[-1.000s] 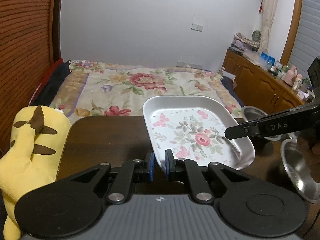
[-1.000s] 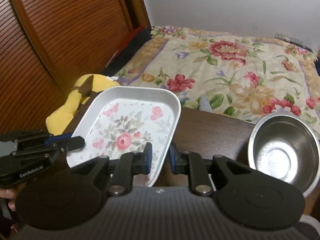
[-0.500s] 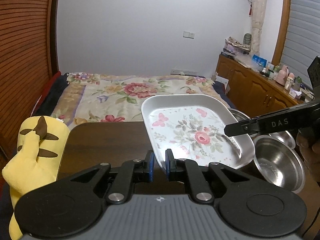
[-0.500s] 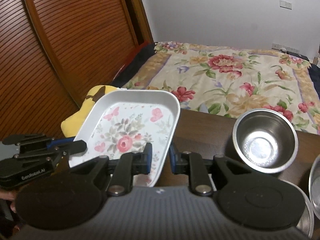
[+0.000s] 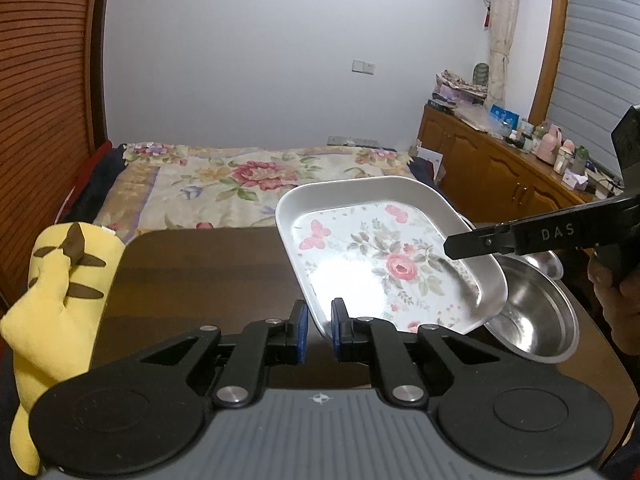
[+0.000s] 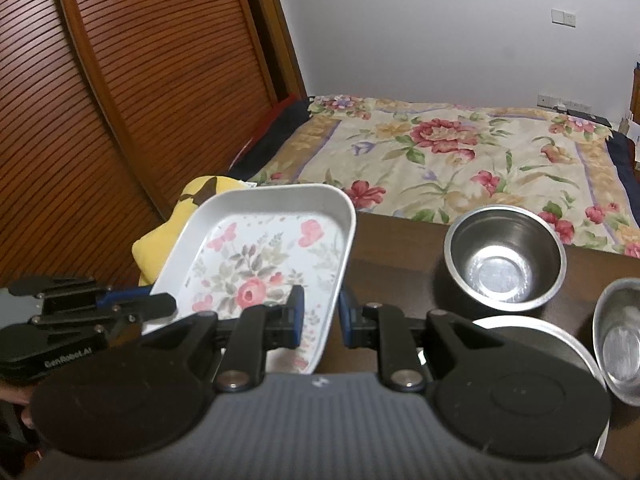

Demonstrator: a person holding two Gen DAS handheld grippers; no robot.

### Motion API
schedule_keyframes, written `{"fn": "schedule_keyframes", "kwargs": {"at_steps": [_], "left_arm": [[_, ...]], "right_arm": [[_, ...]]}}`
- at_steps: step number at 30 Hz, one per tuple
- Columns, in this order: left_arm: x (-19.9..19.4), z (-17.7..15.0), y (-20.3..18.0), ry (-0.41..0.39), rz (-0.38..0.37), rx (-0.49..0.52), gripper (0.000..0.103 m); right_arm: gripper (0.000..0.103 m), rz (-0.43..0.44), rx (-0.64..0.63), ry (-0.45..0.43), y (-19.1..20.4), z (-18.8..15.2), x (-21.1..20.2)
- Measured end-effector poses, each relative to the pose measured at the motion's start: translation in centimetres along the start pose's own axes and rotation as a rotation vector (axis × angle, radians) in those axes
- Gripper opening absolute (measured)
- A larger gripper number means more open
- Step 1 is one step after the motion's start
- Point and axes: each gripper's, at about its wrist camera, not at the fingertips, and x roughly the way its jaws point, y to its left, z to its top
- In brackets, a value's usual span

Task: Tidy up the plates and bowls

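While both hand-held grippers pinch its edges, left hand-held gripper and right hand-held gripper, the tray, silver with pink flowers and butterflies, hangs tilted just ahead, above the counter.

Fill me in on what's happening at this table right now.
A person is holding a floral tray up off the dark wooden table with two handheld tongs. The left tongs are clamped on one edge of its rim and the right tongs on another. The tray is tilted, partly over a wide steel bowl. A deeper steel bowl and a third one stand on the table, and a yellow plush toy sits at the table's edge.
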Motion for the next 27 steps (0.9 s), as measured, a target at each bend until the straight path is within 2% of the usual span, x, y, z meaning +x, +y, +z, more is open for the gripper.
{"fn": "schedule_keyframes", "kwargs": {"at_steps": [16,20,27], "left_arm": [[-2.3,-4.8,-3.5,0.035,-0.024,0.019,0.013],[-2.8,-5.2,-4.0,0.041,-0.002,0.021,0.013],[-2.9,-6.2,-4.1,0.056,-0.017,0.020,0.013]], "right_arm": [[0.021,0.009,0.027,-0.019,-0.4,-5.2,-3.4],[0.020,0.020,0.019,-0.016,-0.3,-6.1,-4.0],[0.020,0.029,0.009,-0.012,-0.3,-7.5,-4.8]]}}
